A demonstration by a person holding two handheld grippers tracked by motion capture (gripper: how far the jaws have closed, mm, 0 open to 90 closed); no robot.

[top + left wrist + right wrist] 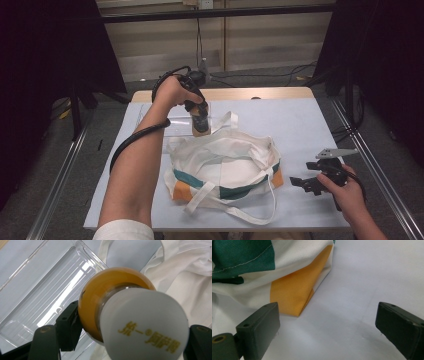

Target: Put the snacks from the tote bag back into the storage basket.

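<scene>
One bottle (120, 315) of orange drink sits clamped in the left hand-held gripper (200, 120), at twelve o'clock of the bag (225, 170). Carry it upright over the bag's mouth; the right hand-held gripper (306, 184), wide and empty at three o'clock, could spread the opening.

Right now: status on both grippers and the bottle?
Left gripper shut on bottle, above clear tray. Right gripper open, empty, beside tote bag. Bag straps lie loose across its mouth.
</scene>
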